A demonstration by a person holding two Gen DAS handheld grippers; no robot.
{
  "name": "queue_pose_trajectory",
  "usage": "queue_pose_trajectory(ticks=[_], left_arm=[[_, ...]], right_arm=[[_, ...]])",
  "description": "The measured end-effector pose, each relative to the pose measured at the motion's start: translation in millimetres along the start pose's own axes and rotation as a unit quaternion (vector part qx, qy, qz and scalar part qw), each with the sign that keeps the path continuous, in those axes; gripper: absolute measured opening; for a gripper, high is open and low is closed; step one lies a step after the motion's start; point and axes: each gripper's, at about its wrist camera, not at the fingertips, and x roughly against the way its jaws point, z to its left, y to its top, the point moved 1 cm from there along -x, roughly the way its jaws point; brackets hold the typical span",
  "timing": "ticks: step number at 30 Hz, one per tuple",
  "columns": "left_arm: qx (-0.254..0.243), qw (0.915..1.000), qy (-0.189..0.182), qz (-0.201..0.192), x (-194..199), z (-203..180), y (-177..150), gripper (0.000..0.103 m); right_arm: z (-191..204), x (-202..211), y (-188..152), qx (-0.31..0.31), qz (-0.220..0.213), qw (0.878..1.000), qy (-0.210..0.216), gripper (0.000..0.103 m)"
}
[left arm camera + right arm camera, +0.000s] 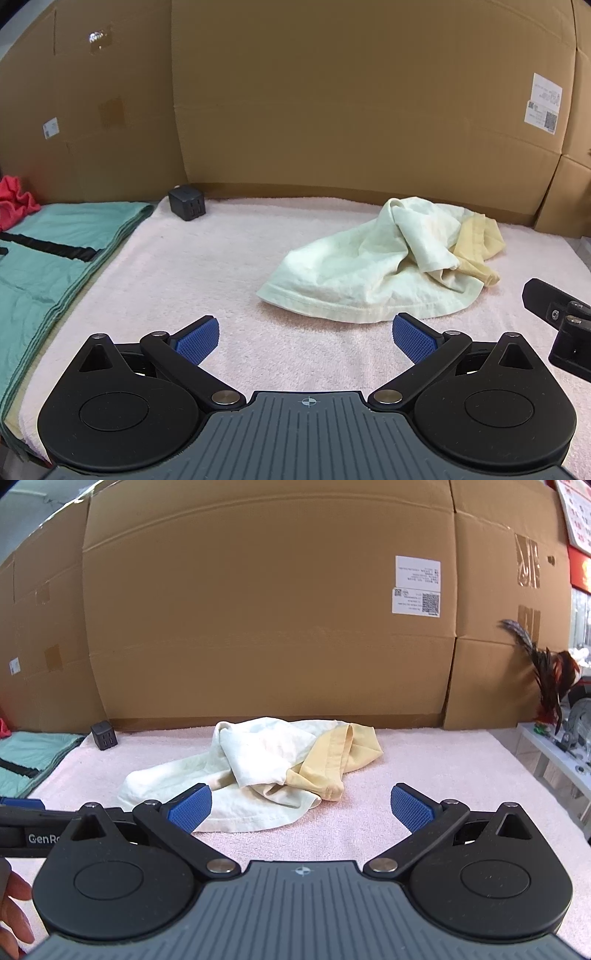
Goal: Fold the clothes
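Left wrist view: left tool (pixel 306 338) and right tool (pixel 301 810) both spread, empty, short of the crumpled cream garment (pixel 373 266) on the pink-towelled bench (pixel 221 258). Nothing folded yet; next, probably grasp its hem.

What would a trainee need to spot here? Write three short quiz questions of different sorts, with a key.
1. True or false: the left gripper grips the crumpled cream garment.
2. The small black cube sits: A) on the garment B) by the cardboard wall C) on the teal cloth.
3. What covers the work surface?

Key: 1 false, both grippers' jaws stand open and empty; 2 B; 3 a pink towel.
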Motion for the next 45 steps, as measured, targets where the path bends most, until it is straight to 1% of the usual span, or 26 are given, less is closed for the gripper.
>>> queue_pose_trajectory(ticks=[2,4,7,10,14,19,21,24,27,29,31,32,34,35,37,38,39,42,45], left_arm=[[0.000,1.0000,0.000,0.001,-1.3,0.2,0.3,0.103],[0.000,1.0000,0.000,0.002,-2.4,0.5,0.6,0.103],[-0.001,1.0000,-0.001,0.002,-4.6,0.6,0.7,0.103],[-0.002,1.0000,-0.002,0.001,-7.2,0.6,0.7,0.103],[-0.007,1.0000,-0.005,-0.002,-11.2,0.8,1.8,0.103],[0.002,0.9998,-0.020,0.004,-20.8,5.2,2.8,0.103],[0.003,0.9997,-0.022,0.004,-24.6,7.3,2.4,0.103],[-0.009,0.9999,-0.011,-0.006,-28.2,7.6,2.3,0.103],[-0.026,0.9995,-0.003,-0.019,-29.9,5.2,3.6,0.103],[-0.038,0.9990,-0.004,-0.025,-31.1,3.0,5.2,0.103],[-0.047,0.9985,-0.004,-0.027,-32.7,0.4,5.9,0.103],[-0.051,0.9983,-0.005,-0.028,-33.3,-0.7,5.5,0.103],[-0.057,0.9979,-0.010,-0.029,-34.7,-3.0,3.9,0.103],[-0.058,0.9978,-0.012,-0.029,-35.4,-3.6,2.7,0.103],[-0.059,0.9978,-0.014,-0.027,-37.1,-4.5,0.1,0.103],[-0.060,0.9978,-0.015,-0.026,-38.0,-4.5,-1.6,0.103],[-0.059,0.9978,-0.017,-0.024,-39.2,-4.5,-3.0,0.103],[-0.057,0.9980,-0.021,-0.017,-42.2,-4.7,-5.8,0.103],[-0.063,0.9975,-0.023,-0.019,-41.9,-7.9,-5.4,0.103]], right_arm=[[-3.2,-0.6,0.5,-0.016,-0.001,1.000,0.003,0.103],[-3.2,-2.4,1.4,-0.017,-0.001,1.000,0.001,0.103],[-1.5,-5.5,1.5,-0.010,0.001,1.000,0.002,0.103],[0.4,-9.1,1.5,-0.006,0.002,1.000,0.011,0.103],[2.9,-16.8,2.0,0.014,0.006,1.000,0.007,0.103],[0.0,-24.5,2.3,0.032,-0.010,0.999,0.005,0.103],[-6.3,-29.4,3.2,0.024,-0.010,0.999,0.023,0.103],[-18.1,-41.9,5.7,0.002,0.004,0.999,0.052,0.103],[-26.9,-55.6,9.1,-0.003,0.014,0.998,0.063,0.103],[-31.0,-65.6,11.5,0.001,0.019,0.998,0.063,0.100],[-35.4,-75.1,13.8,0.003,0.028,0.998,0.063,0.092],[-39.1,-79.9,14.1,-0.006,0.035,0.997,0.066,0.090],[-46.5,-89.5,14.5,-0.023,0.050,0.996,0.073,0.080],[-50.2,-94.2,14.8,-0.032,0.058,0.995,0.076,0.078],[-53.9,-100.5,13.1,-0.040,0.068,0.994,0.079,0.067],[-55.1,-103.1,12.1,-0.042,0.073,0.994,0.076,0.064],[-56.2,-105.8,11.1,-0.044,0.078,0.993,0.073,0.057],[-59.8,-112.2,8.5,-0.057,0.089,0.991,0.083,0.056],[-58.9,-116.8,8.8,-0.056,0.090,0.991,0.077,0.057]])
